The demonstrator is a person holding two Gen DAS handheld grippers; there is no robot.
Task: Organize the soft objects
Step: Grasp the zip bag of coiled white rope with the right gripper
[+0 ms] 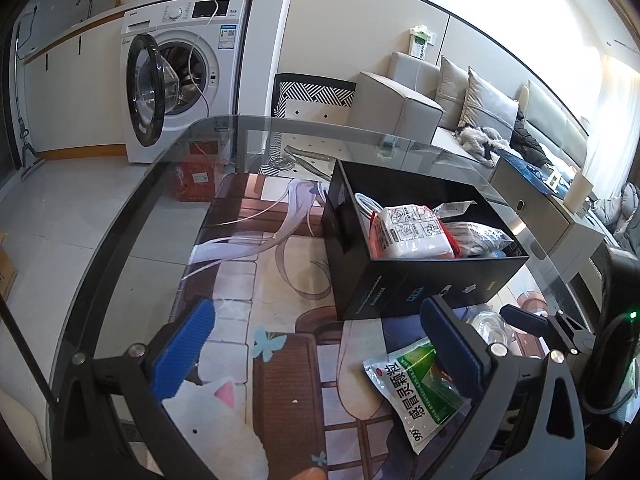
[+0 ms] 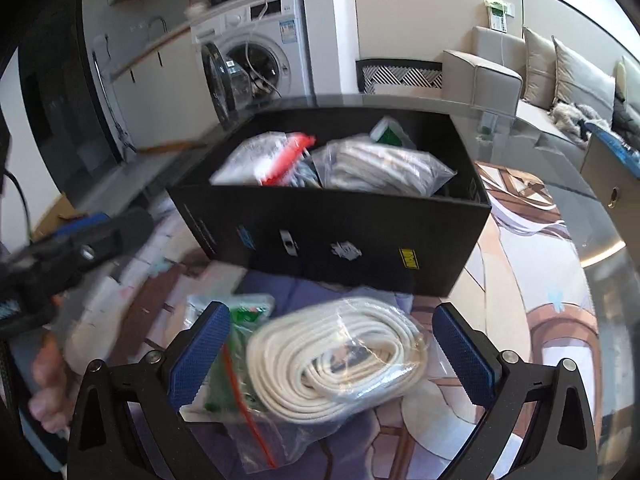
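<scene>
The spread right gripper straddles the clear-bagged white coiled cable, nearer than the empty, spread left gripper.

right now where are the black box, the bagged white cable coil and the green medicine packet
black box (image 2: 328,236), right wrist view, front wall
bagged white cable coil (image 2: 340,356), right wrist view, coil's middle
green medicine packet (image 1: 416,396), left wrist view, printed face
</scene>
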